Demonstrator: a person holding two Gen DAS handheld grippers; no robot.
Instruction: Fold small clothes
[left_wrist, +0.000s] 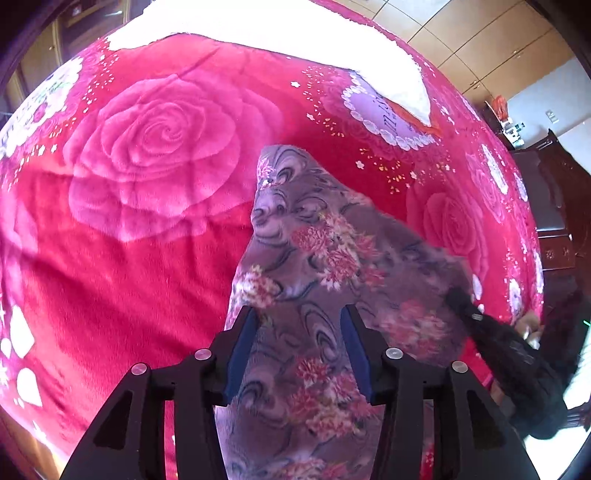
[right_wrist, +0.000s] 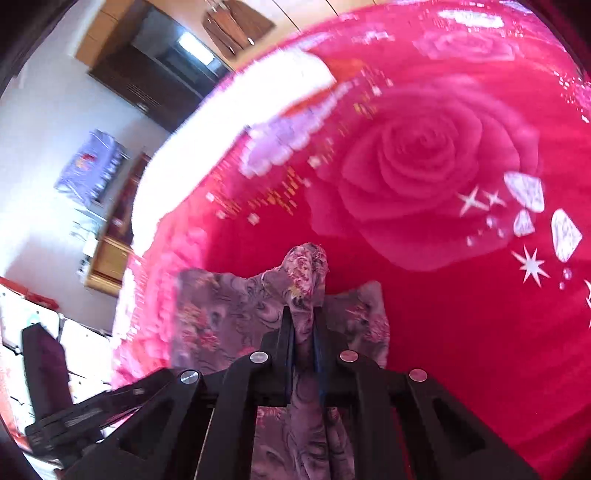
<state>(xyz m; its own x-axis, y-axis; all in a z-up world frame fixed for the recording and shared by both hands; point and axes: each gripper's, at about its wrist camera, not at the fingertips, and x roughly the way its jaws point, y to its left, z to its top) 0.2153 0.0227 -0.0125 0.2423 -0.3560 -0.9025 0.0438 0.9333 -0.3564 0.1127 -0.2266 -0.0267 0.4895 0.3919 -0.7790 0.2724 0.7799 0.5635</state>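
A small purple-grey fleece garment with pink flowers (left_wrist: 317, 258) lies on a red rose-print blanket (left_wrist: 147, 258). My left gripper (left_wrist: 299, 314) is open, its blue-padded fingers (left_wrist: 242, 354) spread just above the garment's near part. My right gripper (right_wrist: 303, 314) is shut on a bunched fold of the same garment (right_wrist: 306, 266), lifting it above the blanket (right_wrist: 461, 332); the rest of the garment spreads out below it. The right gripper also shows at the garment's right edge in the left wrist view (left_wrist: 461, 299).
A white sheet (left_wrist: 258, 22) covers the far part of the bed. Dark wooden furniture (left_wrist: 554, 206) stands beyond the bed's right edge. In the right wrist view a dark cabinet (right_wrist: 155, 81) and cluttered floor items (right_wrist: 44, 332) lie to the left of the bed.
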